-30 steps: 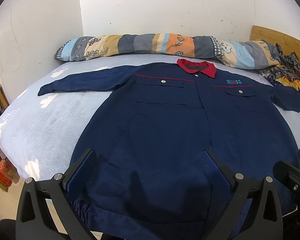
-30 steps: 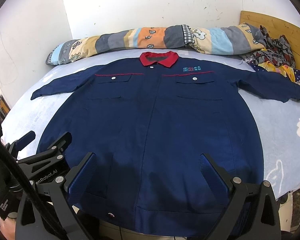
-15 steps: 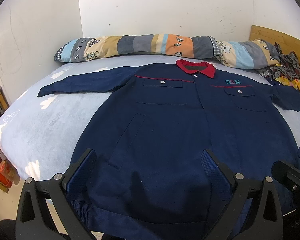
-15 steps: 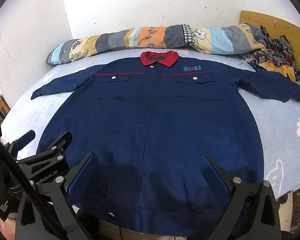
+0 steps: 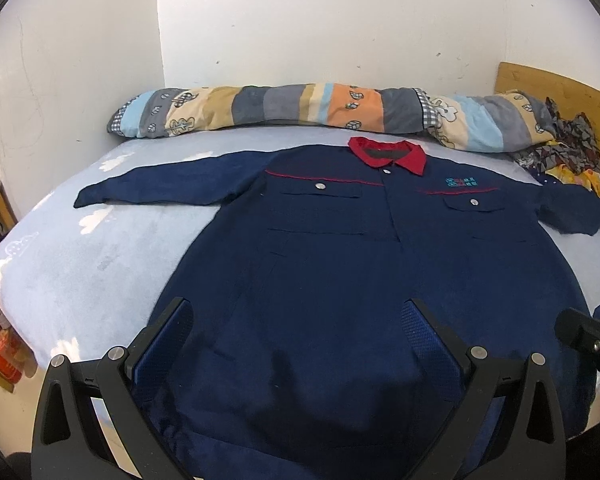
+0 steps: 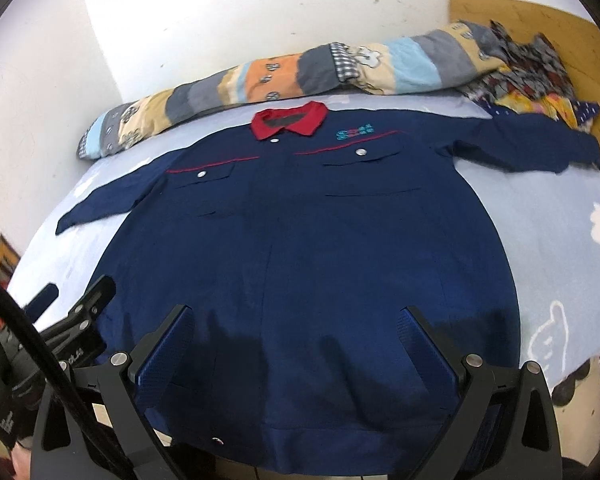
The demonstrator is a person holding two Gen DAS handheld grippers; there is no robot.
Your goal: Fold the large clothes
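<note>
Large navy-blue cloth work jacket (image 5: 364,280) lies face up and flat on the bed, spread from centre toward 6 o'clock in both wrist views, hem nearest the cameras and overhanging the near edge of the mattress. Red collar (image 5: 388,154) sits at 12 o'clock; red piping runs across the chest above two flapped pockets with silver snaps. A small teal embroidered logo (image 5: 462,181) is above the pocket at 1 o'clock. Both sleeves are stretched out sideways, one toward 9 o'clock (image 5: 168,188), the other toward 3 o'clock (image 6: 532,146).

Left tool (image 5: 296,340) is above the hem area, its two blue-padded fingers spread wide apart, nothing between them; contact with the cloth cannot be confirmed. Right tool (image 6: 296,340) is likewise spread wide over the hem, gripping nothing. In the right wrist view the left tool's black frame shows at 8 o'clock; that view is slightly blurred.

The pale-blue bedsheet with white cloud prints (image 5: 80,264) covers the mattress. A long rolled patchwork quilt in orange, grey, beige and blue (image 5: 300,110) lies along the white wall at 12 o'clock, just beyond the collar. A heap of patterned multicoloured fabric (image 6: 528,80) rests at 2 o'clock against a wooden headboard (image 6: 540,20).
</note>
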